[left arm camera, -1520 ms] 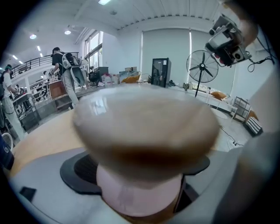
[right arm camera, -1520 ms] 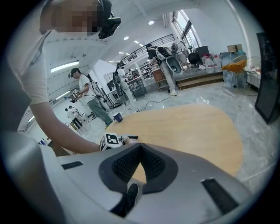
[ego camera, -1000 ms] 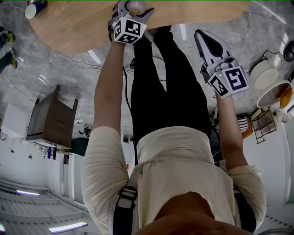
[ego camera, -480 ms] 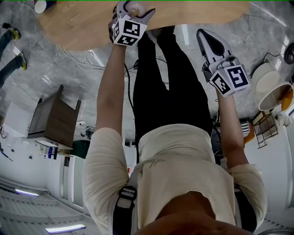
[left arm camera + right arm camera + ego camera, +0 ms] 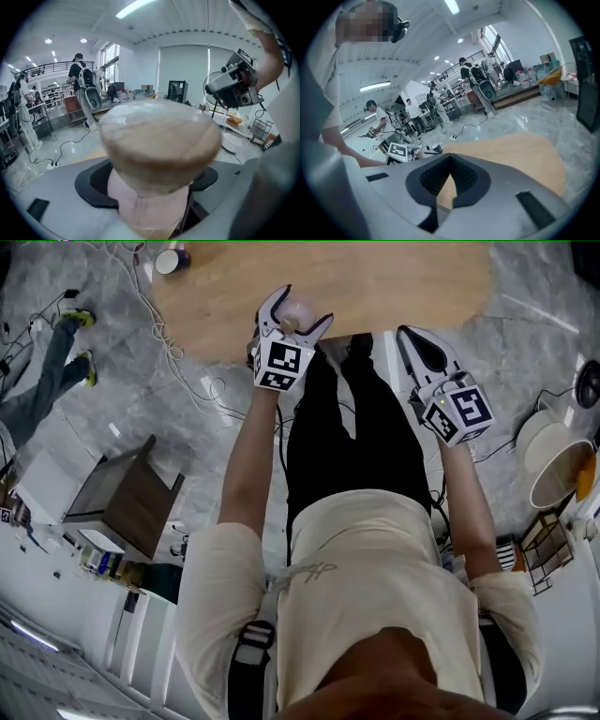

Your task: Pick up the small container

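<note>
The small container (image 5: 292,313), a pale pink pot with a round wooden lid, sits between the jaws of my left gripper (image 5: 293,321), over the near edge of the wooden table (image 5: 375,277). In the left gripper view the container (image 5: 158,140) fills the middle of the frame, and the left gripper (image 5: 150,192) is shut on its pink body below the lid. My right gripper (image 5: 411,336) hangs to the right, off the table edge, its jaws together with nothing in them. In the right gripper view the pads of the right gripper (image 5: 450,164) meet, and the table (image 5: 511,150) shows beyond them.
A cup (image 5: 171,259) stands at the table's far left. Cables run over the grey floor beside another person's legs (image 5: 47,381). A dark wooden stool (image 5: 131,502) is at the left, and bowls and a rack (image 5: 553,465) at the right.
The head view has shifted. The left gripper with the container now sits lower in the frame, at the table's near edge. The right gripper keeps its place beside it.
</note>
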`<state>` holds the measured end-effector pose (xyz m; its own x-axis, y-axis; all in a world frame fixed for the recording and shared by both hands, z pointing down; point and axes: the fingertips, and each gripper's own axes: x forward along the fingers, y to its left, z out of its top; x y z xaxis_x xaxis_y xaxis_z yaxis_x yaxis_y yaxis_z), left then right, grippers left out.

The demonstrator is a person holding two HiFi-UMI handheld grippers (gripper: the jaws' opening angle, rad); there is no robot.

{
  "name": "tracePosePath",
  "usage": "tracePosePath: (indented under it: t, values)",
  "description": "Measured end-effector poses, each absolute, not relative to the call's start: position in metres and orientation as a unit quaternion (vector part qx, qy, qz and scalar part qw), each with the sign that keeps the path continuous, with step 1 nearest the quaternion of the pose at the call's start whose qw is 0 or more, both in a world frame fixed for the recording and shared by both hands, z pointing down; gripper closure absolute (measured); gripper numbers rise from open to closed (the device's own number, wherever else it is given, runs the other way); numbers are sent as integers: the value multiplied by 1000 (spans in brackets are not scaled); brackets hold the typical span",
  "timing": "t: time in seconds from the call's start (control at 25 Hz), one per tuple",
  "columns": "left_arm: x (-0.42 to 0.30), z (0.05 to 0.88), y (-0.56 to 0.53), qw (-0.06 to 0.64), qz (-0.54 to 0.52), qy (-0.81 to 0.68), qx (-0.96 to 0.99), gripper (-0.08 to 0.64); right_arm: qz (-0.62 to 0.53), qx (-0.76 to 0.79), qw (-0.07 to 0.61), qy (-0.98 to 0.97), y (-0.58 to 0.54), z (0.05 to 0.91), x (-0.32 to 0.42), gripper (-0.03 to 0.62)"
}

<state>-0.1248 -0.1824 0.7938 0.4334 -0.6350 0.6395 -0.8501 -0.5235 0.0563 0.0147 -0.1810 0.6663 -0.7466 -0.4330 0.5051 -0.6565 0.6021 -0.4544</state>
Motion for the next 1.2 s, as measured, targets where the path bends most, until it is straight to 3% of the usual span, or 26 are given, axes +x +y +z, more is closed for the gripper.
tracePosePath:
  t: [0.72,1.2]
  values:
    - [-110,508,-153,143,243,-469,837,141,235,293,130,-917,-156,482,16,592]
    - [-120,386,-142,121,220,-490,835,141,208,288,82,-931,-134,385,24,593]
